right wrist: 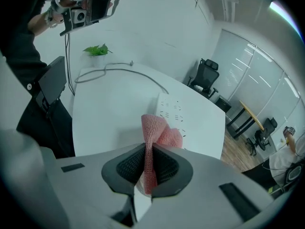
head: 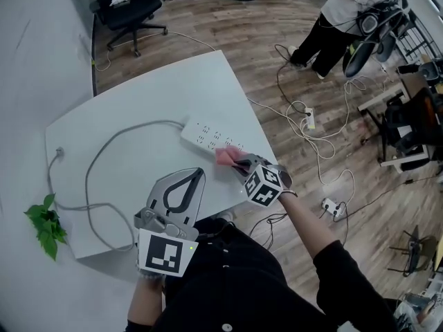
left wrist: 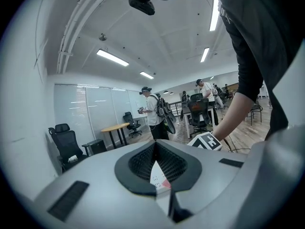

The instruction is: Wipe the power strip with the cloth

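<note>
1. Right gripper view: right gripper (right wrist: 147,151) jaws pinch a pink knitted cloth (right wrist: 155,130); its fold sticks out past the tips.
2. Cloth's free end lies over the near end of the white rectangular power strip (head: 206,135), on the white table (head: 138,102) near its right edge.
3. Grey cable (head: 104,151) loops from the strip across the table.
4. Left gripper (head: 185,189): tips pressed together, nothing held, by the front edge, apart from the strip.
</note>
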Demonstrator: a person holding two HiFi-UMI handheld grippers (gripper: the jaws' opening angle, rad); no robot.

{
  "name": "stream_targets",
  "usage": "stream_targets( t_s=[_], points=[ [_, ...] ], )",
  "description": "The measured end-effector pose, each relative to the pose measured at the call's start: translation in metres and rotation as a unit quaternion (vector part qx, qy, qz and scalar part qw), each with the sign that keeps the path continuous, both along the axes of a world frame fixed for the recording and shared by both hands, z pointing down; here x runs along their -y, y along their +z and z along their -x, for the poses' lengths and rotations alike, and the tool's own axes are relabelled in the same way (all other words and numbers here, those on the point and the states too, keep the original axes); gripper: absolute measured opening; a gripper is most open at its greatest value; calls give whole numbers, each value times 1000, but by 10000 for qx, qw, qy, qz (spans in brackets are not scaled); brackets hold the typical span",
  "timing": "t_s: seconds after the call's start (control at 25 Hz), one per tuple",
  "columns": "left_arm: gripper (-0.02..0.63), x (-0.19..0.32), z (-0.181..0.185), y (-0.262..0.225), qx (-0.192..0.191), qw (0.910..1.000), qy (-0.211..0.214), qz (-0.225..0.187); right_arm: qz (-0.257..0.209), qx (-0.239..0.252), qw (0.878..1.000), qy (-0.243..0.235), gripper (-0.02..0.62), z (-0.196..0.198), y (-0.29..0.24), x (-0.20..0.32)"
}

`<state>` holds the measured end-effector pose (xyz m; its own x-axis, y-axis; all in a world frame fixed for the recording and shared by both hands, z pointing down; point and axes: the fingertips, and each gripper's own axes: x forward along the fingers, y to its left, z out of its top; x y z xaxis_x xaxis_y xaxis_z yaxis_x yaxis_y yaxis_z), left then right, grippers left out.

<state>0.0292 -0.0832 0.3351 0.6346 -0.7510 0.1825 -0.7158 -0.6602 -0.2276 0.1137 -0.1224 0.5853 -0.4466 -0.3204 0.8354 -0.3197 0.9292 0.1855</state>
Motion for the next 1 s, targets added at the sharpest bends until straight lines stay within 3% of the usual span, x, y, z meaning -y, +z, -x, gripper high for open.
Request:
stream_targets(
  t_s=[0.44,0.64,1.0],
  points=[
    [14,1,-2,-7,16,9999,83,-73,1,15,9996,264,51,-7,0,-5],
    [14,3,-3,-13,4,9997,154,-165,21,518,9947,891,51,-12,-18,1],
    [14,6,-18,-19,-3,9989,427,-192,-670,1233,9761,1657,51,-30,-87,7]
  ],
)
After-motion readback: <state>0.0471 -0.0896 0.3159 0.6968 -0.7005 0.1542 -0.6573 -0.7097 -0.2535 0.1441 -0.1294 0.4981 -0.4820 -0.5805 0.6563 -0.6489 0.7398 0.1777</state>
